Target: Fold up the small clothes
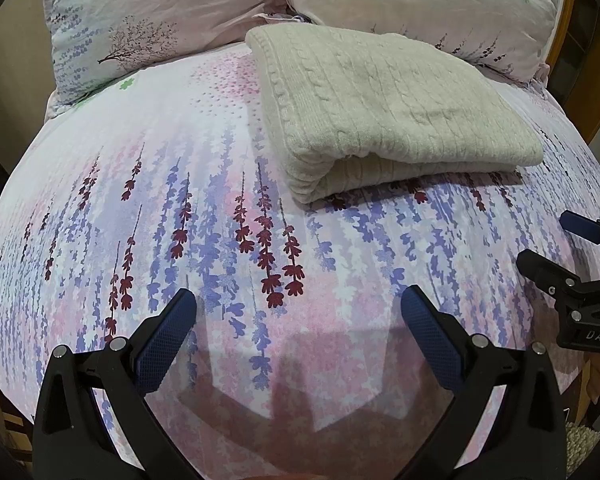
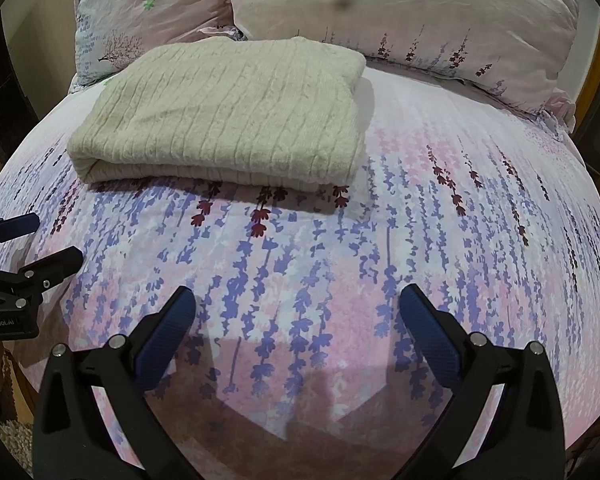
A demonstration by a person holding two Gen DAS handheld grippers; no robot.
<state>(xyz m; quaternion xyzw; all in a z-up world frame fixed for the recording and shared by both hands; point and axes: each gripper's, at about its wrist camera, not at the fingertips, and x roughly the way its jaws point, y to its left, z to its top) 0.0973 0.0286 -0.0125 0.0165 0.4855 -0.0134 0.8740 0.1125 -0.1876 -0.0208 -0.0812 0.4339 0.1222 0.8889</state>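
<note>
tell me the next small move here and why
Probably ease both grippers back from the bed: the cream cable-knit sweater already lies folded in a neat rectangle on the floral bedsheet near the pillows. The left gripper and right gripper are open, hold nothing, and are apart from it.

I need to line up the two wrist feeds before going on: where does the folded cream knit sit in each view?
Left wrist: the folded cream knit lies upper right of centre, beyond the open left gripper.
Right wrist: it lies upper left of centre, beyond the open right gripper.
Shared landmark: the two floral pillows behind the knit, on the floral bedsheet.
</note>
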